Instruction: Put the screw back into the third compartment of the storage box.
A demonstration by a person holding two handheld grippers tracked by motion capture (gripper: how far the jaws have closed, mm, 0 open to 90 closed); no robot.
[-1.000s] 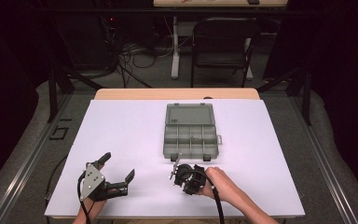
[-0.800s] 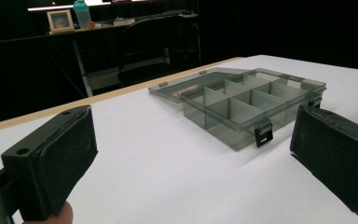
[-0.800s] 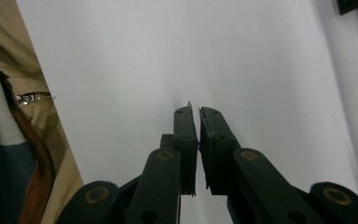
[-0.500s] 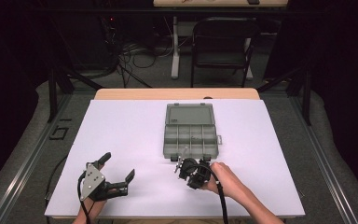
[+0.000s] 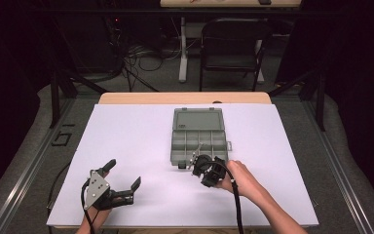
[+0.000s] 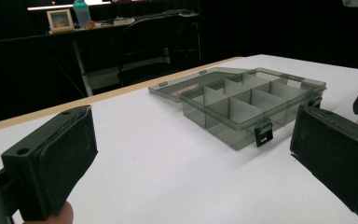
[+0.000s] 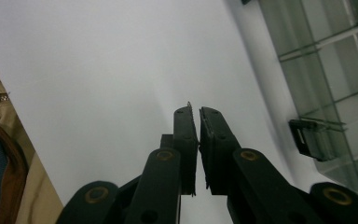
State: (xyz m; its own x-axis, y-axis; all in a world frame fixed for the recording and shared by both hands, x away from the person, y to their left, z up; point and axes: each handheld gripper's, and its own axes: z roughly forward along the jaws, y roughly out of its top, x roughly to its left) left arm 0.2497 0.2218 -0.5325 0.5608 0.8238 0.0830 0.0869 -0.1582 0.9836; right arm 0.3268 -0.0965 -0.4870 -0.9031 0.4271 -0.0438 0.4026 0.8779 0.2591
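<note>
The left tool (image 5: 121,183) is lying low at the near left, its jaws standing wide apart with nothing between them, gripped by the left hand (image 5: 93,214). The right tool (image 5: 197,163) is pointing away from the person, jaws pressed together, with the right hand (image 5: 241,178) wrapping its body.

An open box (image 5: 197,138) lies on the worktop (image 5: 126,131), right of centre, its lid flat behind it. The right gripper (image 5: 195,163) sits just before the box's near edge. The left gripper (image 5: 124,181) is well apart, at the near left. A chair (image 5: 231,46) stands behind the worktop.
</note>
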